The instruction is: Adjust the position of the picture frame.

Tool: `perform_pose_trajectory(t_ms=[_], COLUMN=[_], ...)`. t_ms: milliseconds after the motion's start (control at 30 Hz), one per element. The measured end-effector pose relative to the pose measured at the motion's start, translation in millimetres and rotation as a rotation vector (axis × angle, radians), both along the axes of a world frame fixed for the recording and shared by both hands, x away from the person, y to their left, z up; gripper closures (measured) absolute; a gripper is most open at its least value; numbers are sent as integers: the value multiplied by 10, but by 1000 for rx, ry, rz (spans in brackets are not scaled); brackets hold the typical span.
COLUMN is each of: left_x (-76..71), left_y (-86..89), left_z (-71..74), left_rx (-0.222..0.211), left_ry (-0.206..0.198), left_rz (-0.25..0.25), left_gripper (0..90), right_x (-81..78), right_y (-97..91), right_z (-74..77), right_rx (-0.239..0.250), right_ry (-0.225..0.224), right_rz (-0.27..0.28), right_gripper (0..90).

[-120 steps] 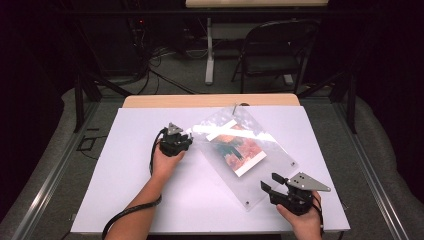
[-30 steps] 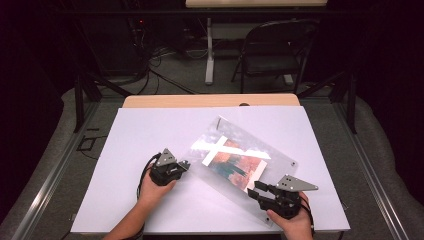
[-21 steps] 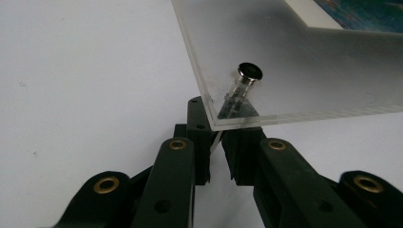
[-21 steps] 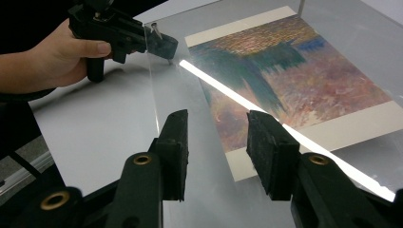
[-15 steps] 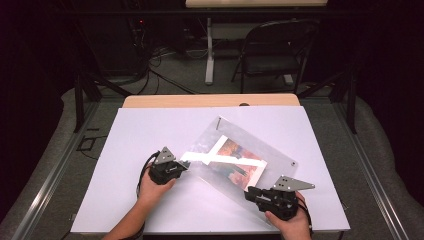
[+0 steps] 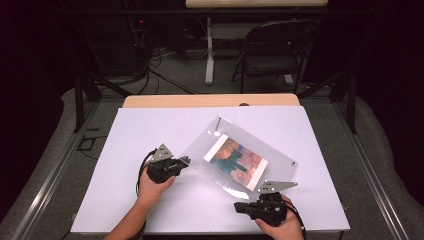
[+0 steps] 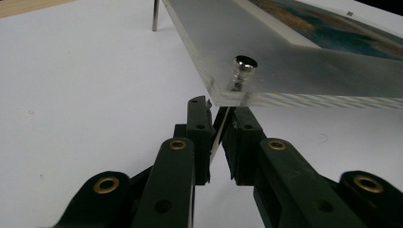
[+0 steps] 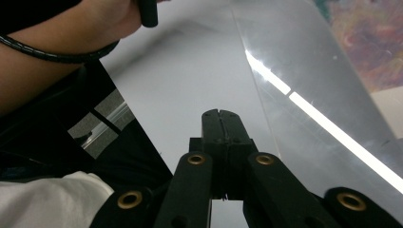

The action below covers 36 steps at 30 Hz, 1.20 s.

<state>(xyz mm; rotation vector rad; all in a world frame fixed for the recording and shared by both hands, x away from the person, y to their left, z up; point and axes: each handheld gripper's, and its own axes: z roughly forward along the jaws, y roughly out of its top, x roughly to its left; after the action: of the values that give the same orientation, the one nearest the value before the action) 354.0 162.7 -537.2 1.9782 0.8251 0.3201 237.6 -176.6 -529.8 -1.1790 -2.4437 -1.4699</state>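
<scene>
Inside the clear acrylic frame (image 6: 240,157), a colourful print (image 6: 236,163); left hand-held gripper (image 7: 217,124) pinching its metal leg (image 7: 219,130), right hand-held gripper (image 8: 218,118) pressed together, empty.

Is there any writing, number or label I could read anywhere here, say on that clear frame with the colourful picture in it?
None can be read.
A tiny dark mark sits by the edge of the colourful picture in the clear acrylic frame: too small to read.
The picture itself shows blurred orange and teal colours, no letters.
</scene>
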Motion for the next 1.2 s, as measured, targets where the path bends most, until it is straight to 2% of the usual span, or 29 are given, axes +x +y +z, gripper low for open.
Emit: perform_pose_trajectory(t_ms=[267, 300, 400, 567, 733, 867, 967, 1100, 1200], left_x=[-44, -55, -67, -110, -173, -239, -266, -352, -416], left_y=[6, 5, 9, 19, 38, 50, 54, 38, 25], left_z=[57, 71, 73, 84, 97, 129, 134, 144, 147], left_rx=[-31, -33, -31, -27, -22, -6, -7, 10, -6], left_ry=[-9, -11, -13, -15, -15, -26, -29, -39, -40], left_rz=[-15, -16, -20, -35, -46, -46, -47, -52, -59], left_gripper=[818, 818, 820, 823, 828, 834, 838, 845, 850], right_x=[35, 41, 38, 33, 56, 144, 212, 284, 366], right_y=[31, 36, 41, 31, -1, -70, -108, -109, -108], right_z=[-43, -49, -37, -28, -23, -10, -4, 0, 33], right_rx=[-49, -71, -81, -91, -80, -38, -16, -9, -18], right_ry=[6, 5, -6, 5, 37, 83, 102, 108, 110], right_rz=[-22, -36, -42, -37, -32, -40, -60, -69, -75], right_gripper=[900, 900, 900, 900, 900, 900, 900, 900, 900])
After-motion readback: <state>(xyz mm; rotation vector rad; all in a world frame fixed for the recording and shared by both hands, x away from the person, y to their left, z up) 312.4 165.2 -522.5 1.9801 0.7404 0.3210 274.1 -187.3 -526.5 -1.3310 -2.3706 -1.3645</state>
